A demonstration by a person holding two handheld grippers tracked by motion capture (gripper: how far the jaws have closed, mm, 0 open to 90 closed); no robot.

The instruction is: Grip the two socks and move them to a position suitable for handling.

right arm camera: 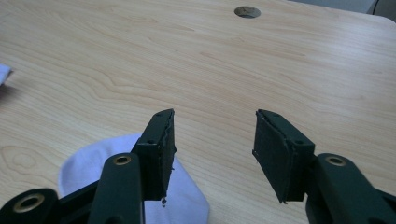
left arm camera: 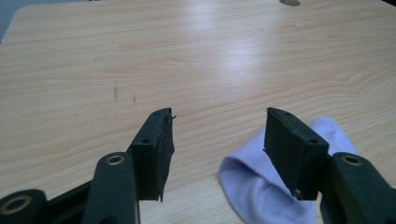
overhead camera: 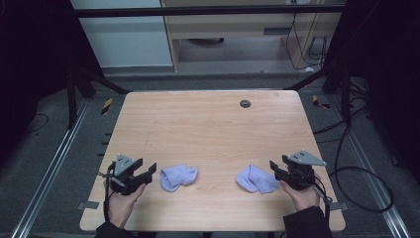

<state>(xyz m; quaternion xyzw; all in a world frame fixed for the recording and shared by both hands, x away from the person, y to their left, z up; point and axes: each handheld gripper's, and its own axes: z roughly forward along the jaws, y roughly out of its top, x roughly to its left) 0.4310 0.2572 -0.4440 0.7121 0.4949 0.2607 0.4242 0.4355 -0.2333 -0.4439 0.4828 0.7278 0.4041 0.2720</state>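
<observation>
A pale wooden desk [overhead camera: 208,129] stands inside a dark metal frame, bare but for a round cable hole [overhead camera: 245,103] near its far edge and two lilac socks lying close to the near edge. The left sock [overhead camera: 178,176] sits crumpled toward the near left corner, the right sock [overhead camera: 256,179] toward the near right corner, well apart from each other, likely so that each hand has its own to take. The left tongs [overhead camera: 151,169] hover just beside the left sock with the jaws spread wide and nothing between them; the right tongs [overhead camera: 273,166] are likewise wide open and empty, just beside the right sock. Each points inward at its sock, seemingly lined up for a pick. No container is on the desk
</observation>
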